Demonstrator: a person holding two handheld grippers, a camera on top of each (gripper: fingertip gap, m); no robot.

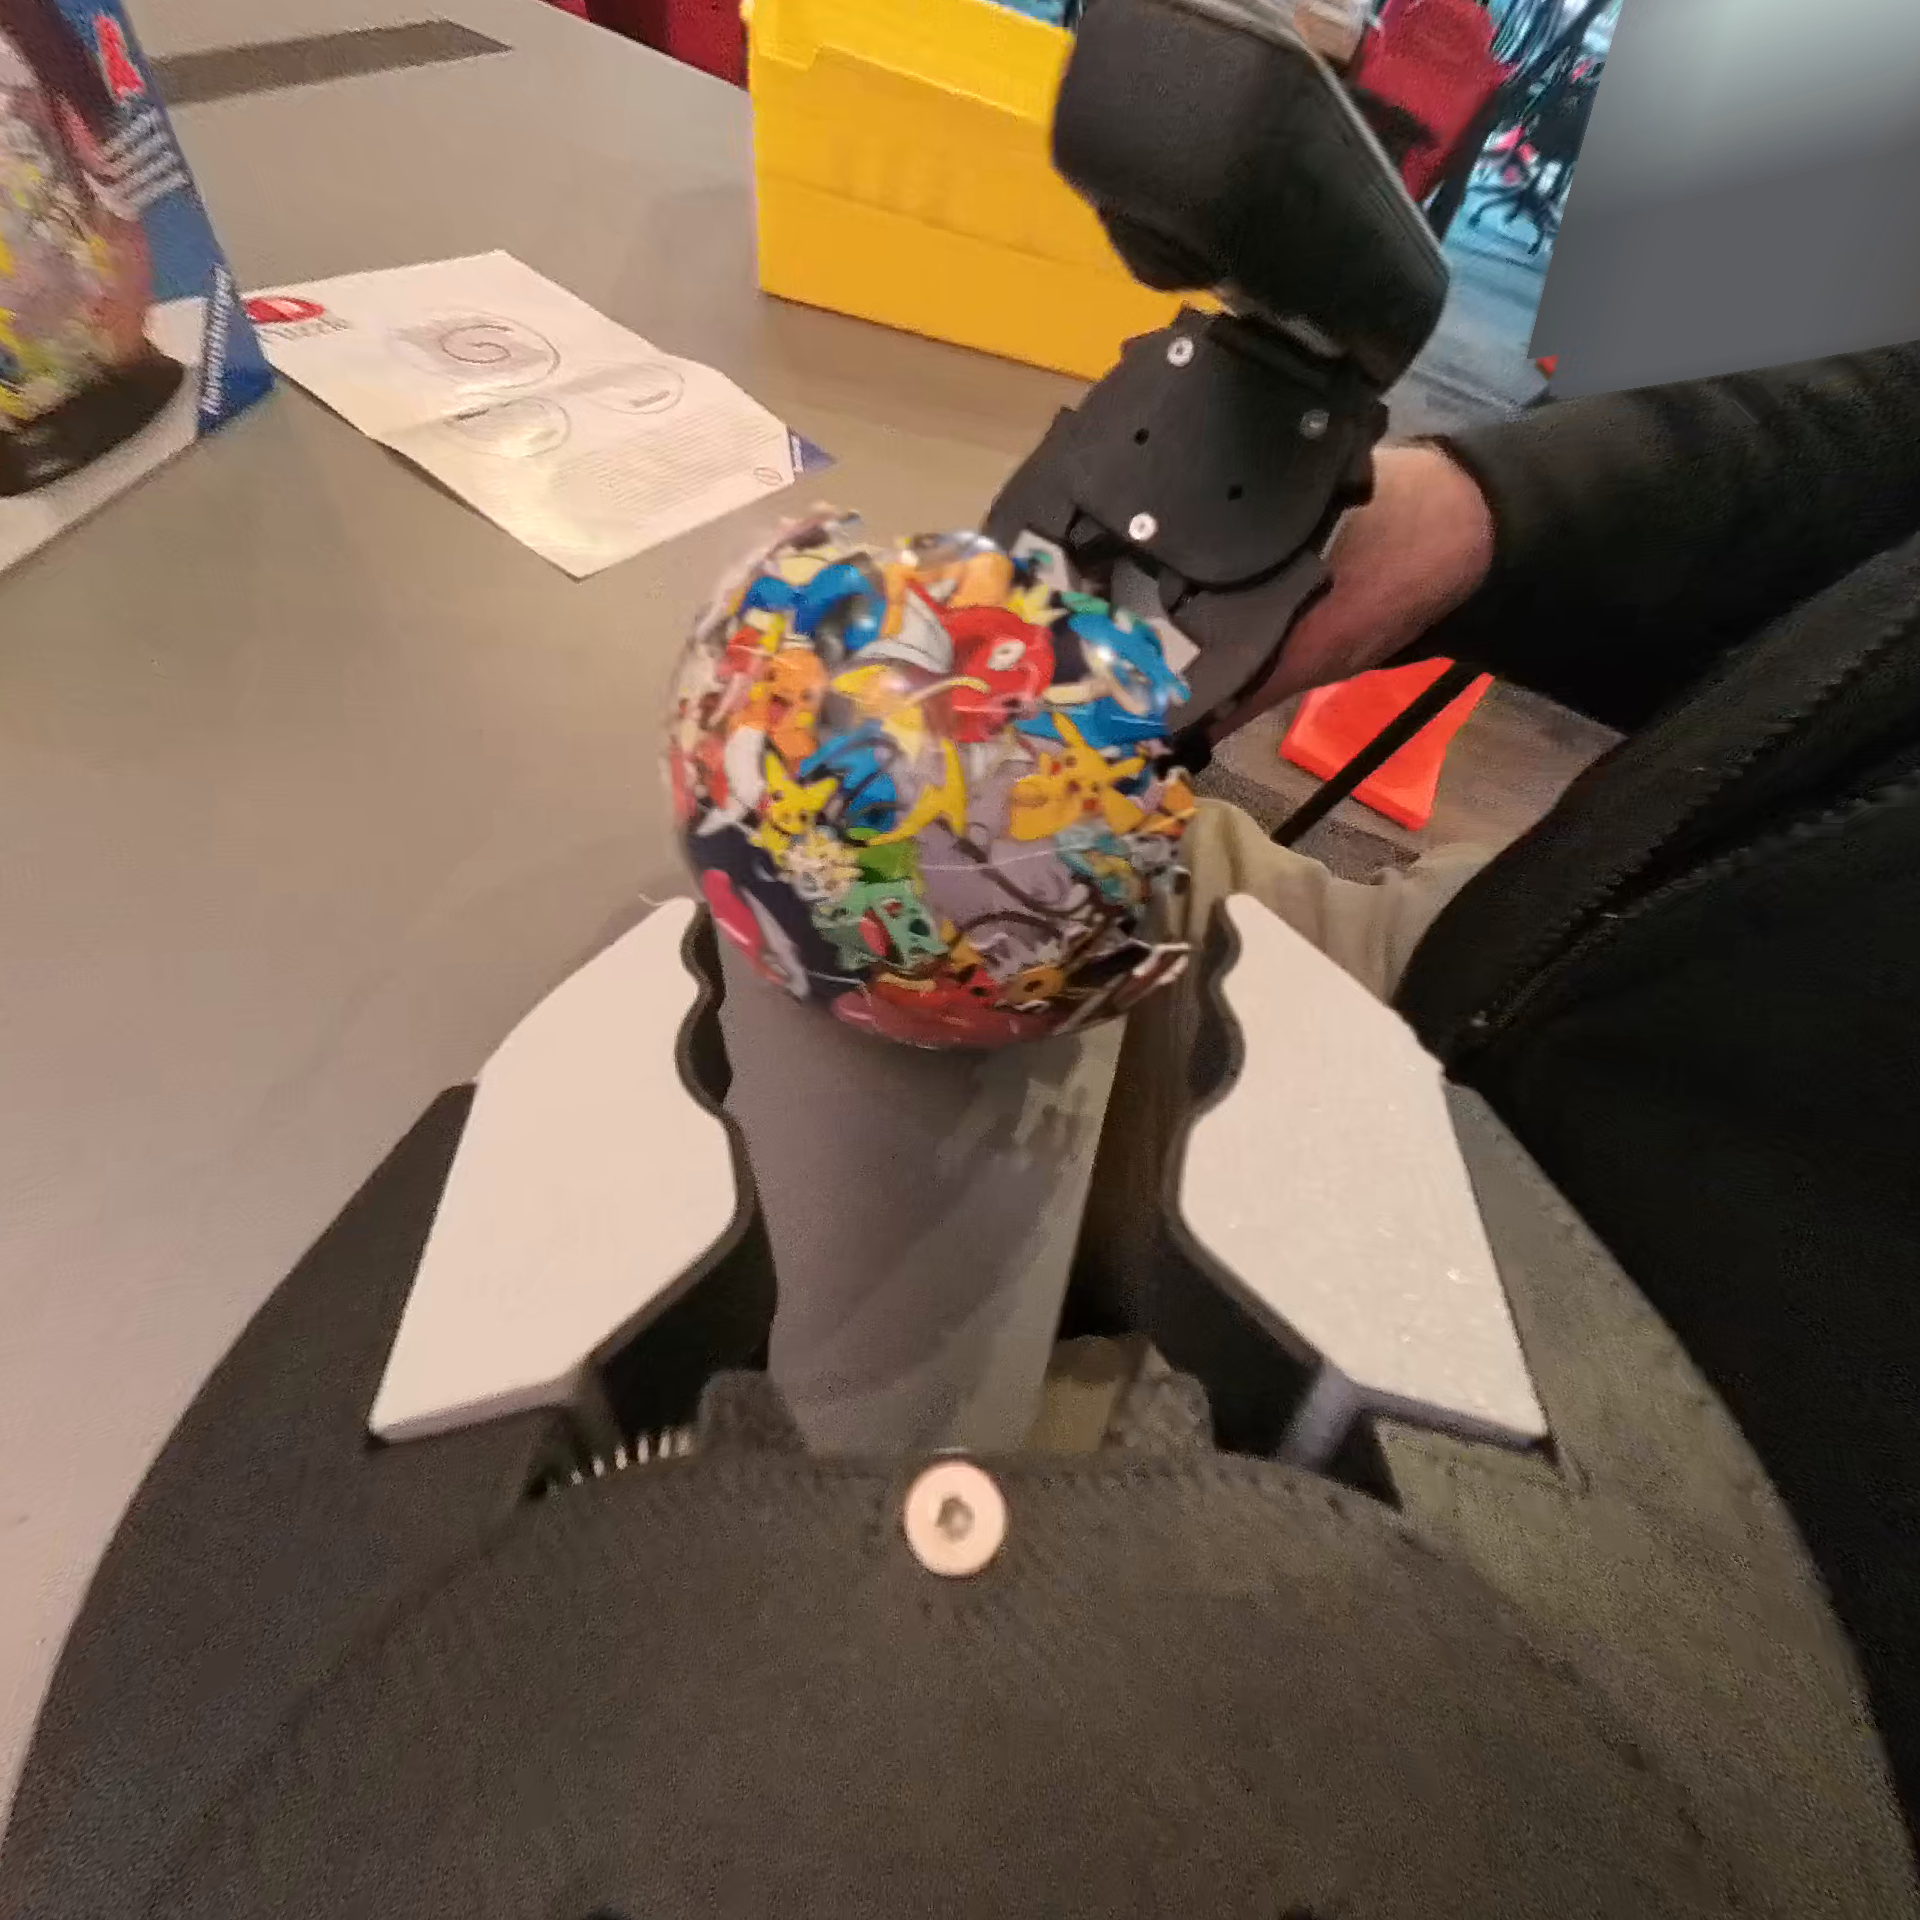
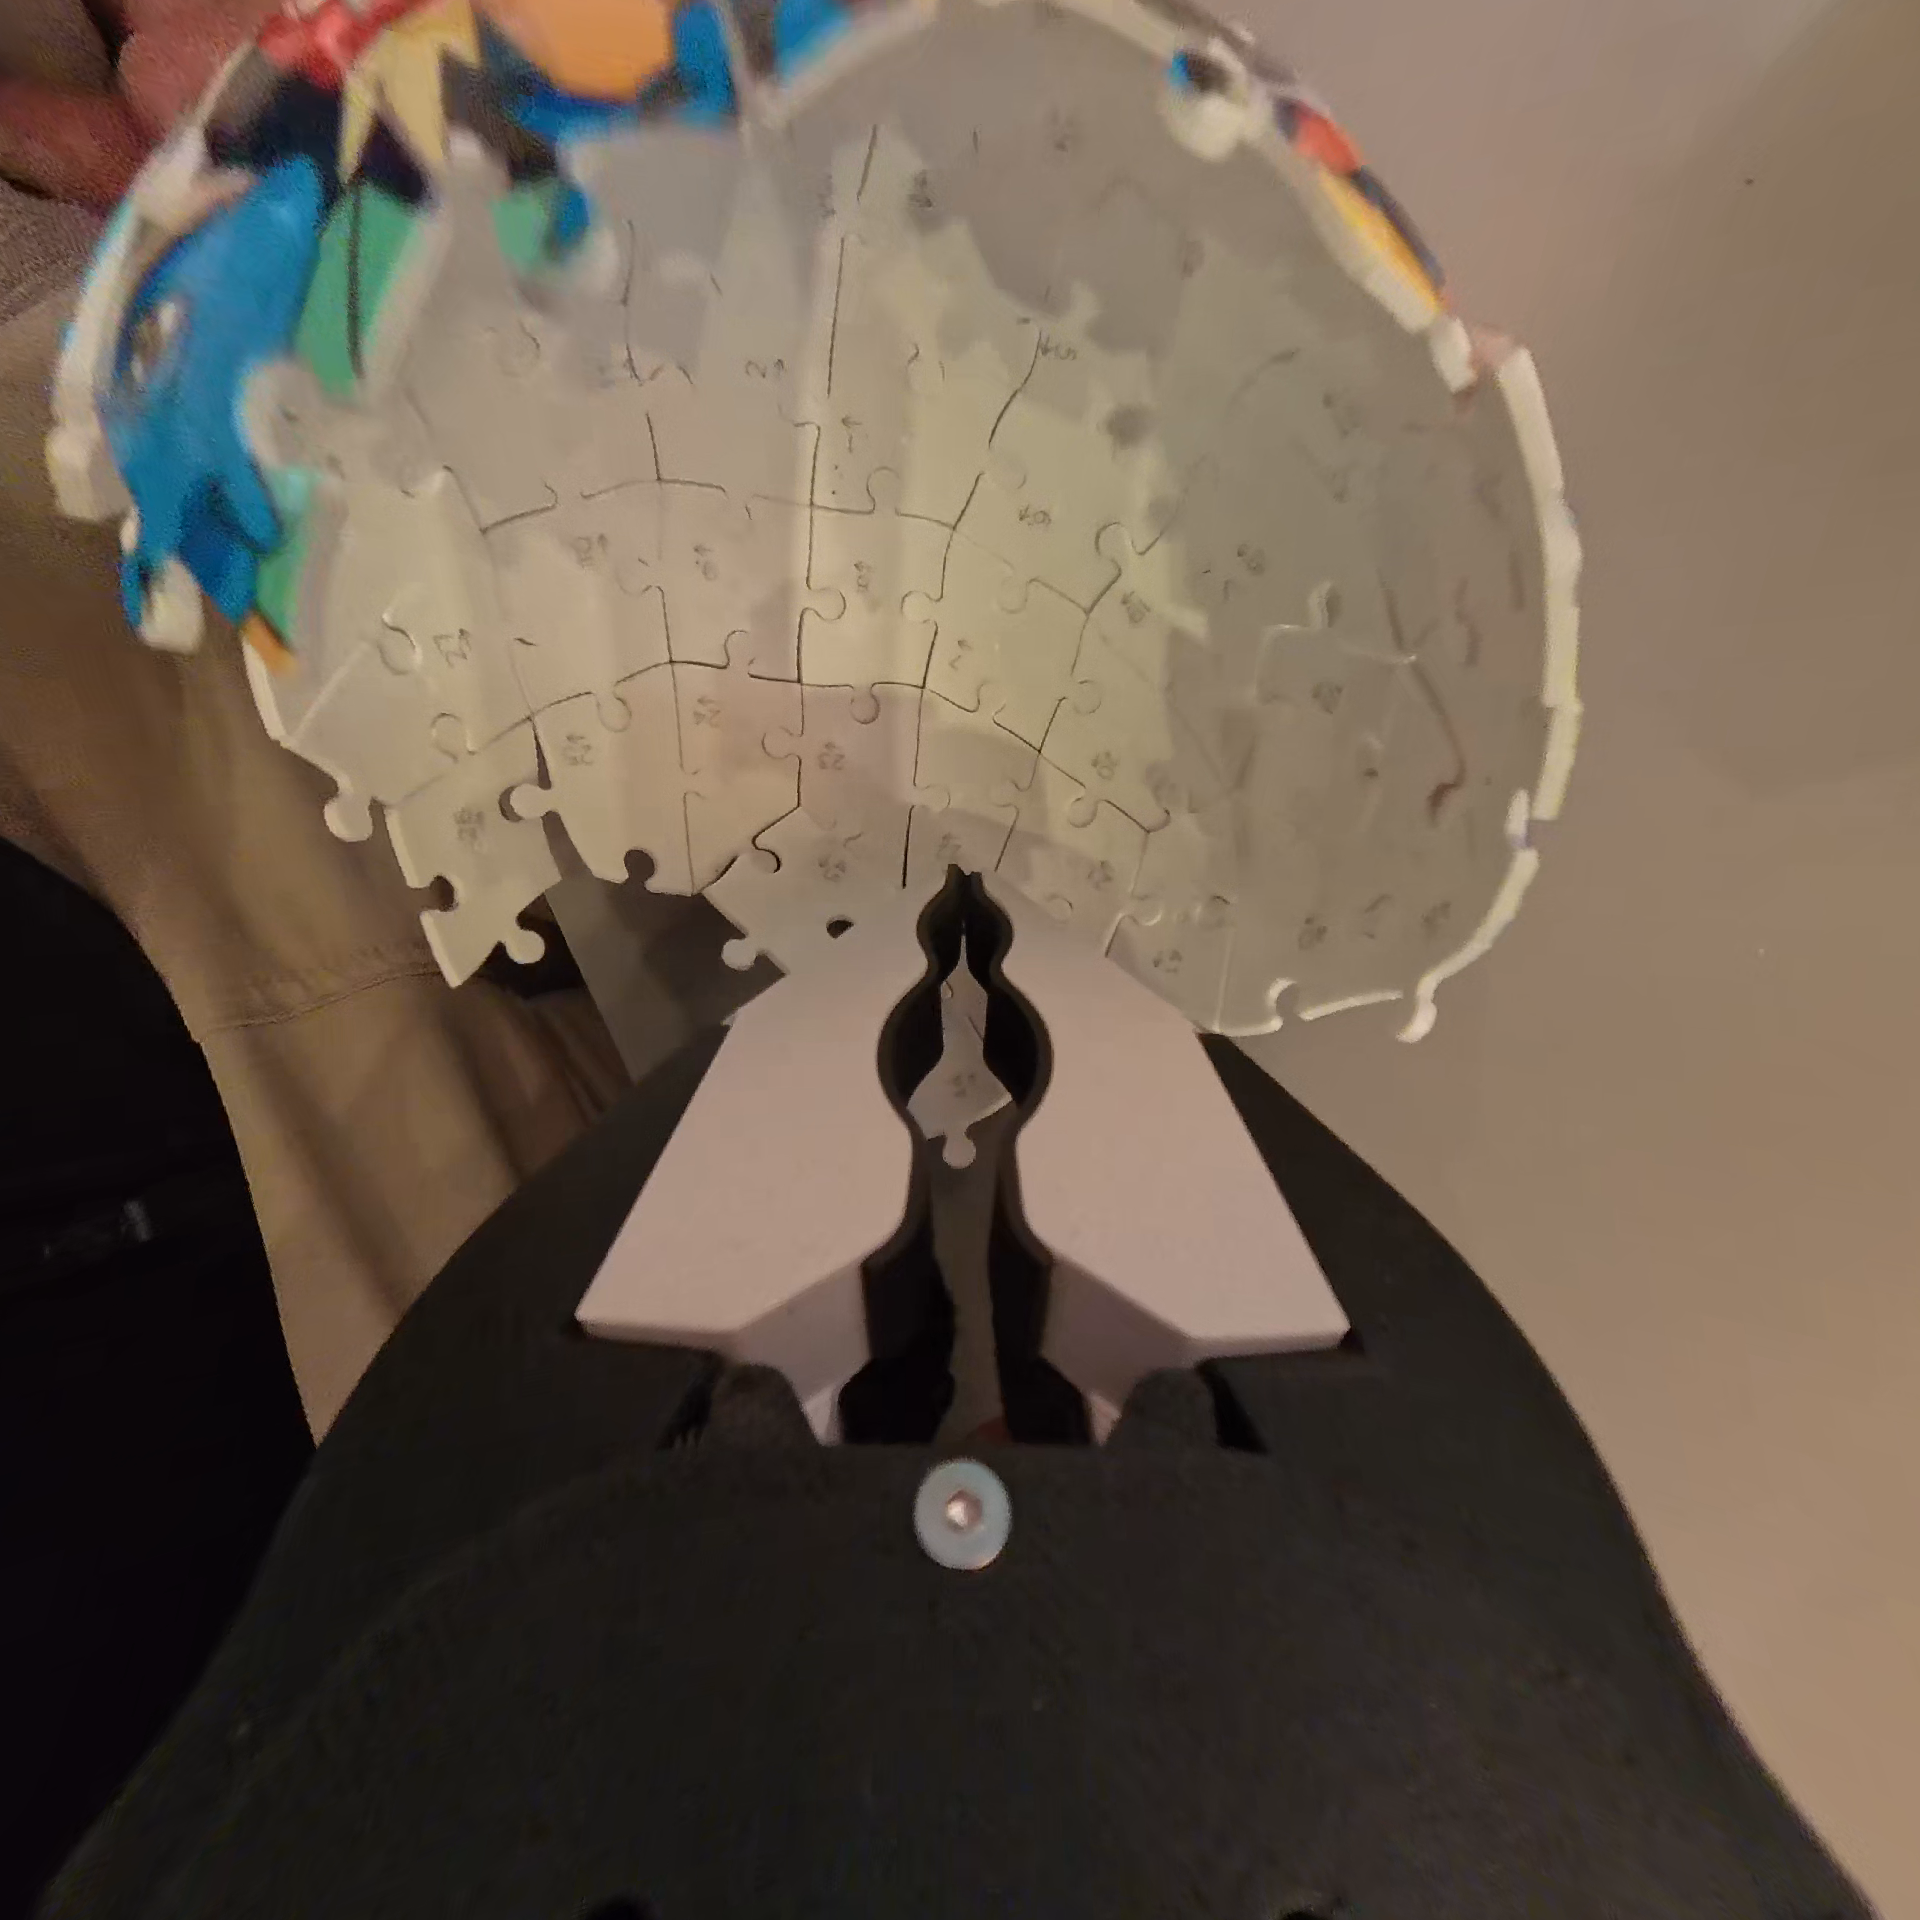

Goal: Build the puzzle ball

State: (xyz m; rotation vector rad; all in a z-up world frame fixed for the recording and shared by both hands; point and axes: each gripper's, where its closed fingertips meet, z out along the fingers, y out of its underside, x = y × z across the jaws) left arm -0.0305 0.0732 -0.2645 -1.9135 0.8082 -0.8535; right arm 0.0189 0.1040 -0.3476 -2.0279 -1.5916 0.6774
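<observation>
Fitting a piece [image 2: 961, 1107] w/ right gripper [image 2: 966, 935], clenched on it at the open rim of the ball [image 1: 925, 779]. Ball sits mid-air above table [image 1: 312, 831]; left gripper [image 1: 956, 956] spread wide, apparently not gripping. Next: line up tabs, press gently.

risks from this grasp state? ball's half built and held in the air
1. The right hand-held gripper pinches only the puzzle ball at its open jagged rim; a squeeze or twist could pop pieces loose.
2. The left hand-held gripper is open with the ball between its fingers; closing hard might crush the hollow shell.
3. The ball hangs near the table edge, so dropped pieces may fall off.
</observation>
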